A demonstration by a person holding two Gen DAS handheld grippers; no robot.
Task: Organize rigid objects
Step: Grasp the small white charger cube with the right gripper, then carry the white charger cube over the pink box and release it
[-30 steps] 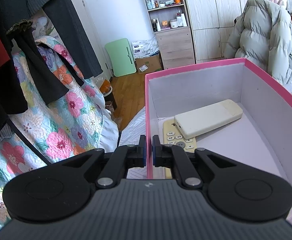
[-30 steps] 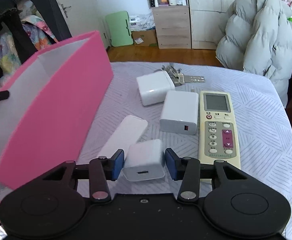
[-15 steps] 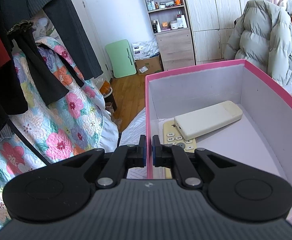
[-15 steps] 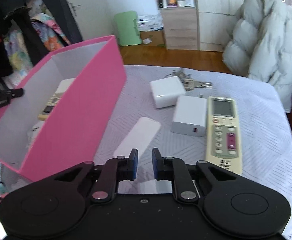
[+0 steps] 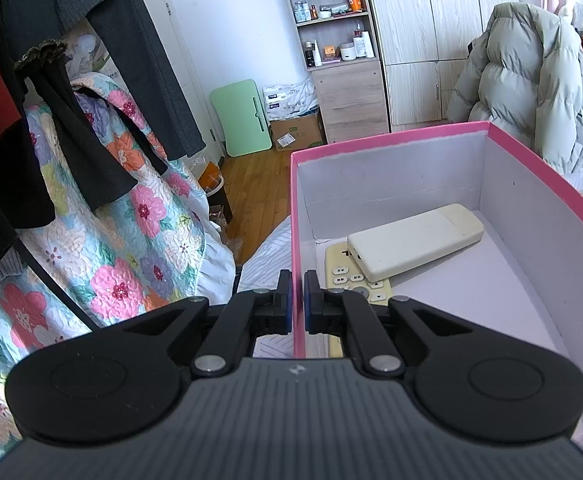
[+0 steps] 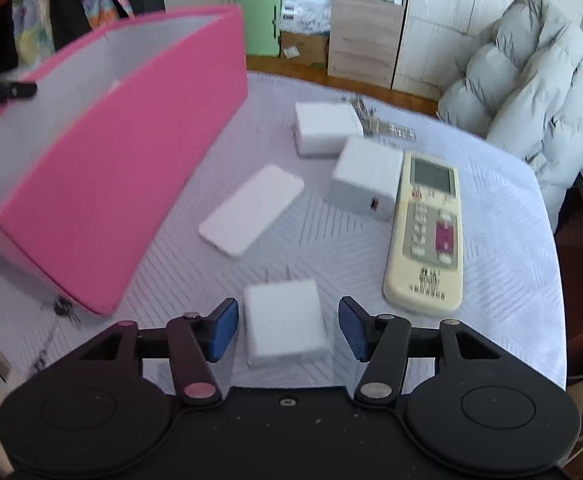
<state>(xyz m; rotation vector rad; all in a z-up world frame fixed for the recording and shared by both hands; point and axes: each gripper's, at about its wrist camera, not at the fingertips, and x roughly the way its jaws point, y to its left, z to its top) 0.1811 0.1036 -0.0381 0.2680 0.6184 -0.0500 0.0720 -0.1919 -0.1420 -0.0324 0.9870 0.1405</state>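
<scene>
While the pink box (image 6: 103, 184) sits on the quilted bed cover (image 6: 491, 280) with its near wall clamped between the closed pads of the left gripper (image 5: 297, 304), it already holds a yellowed remote (image 5: 343, 272) and a cream power bank (image 5: 415, 242) lying across it. Outside the box lie a larger remote (image 6: 427, 232), a flat white power bank (image 6: 251, 208), two white adapters (image 6: 365, 184) near a bunch of keys (image 6: 387, 130) — and, closest, a small white charger (image 6: 283, 322). The right gripper (image 6: 287, 330) brackets this charger with jaws opening, pads clear of both sides. For a clean pick I would centre the block between the pads, keep its prongs pointing away, then close squarely on the flat faces — an off-centre squeeze would likely twist it out.
</scene>
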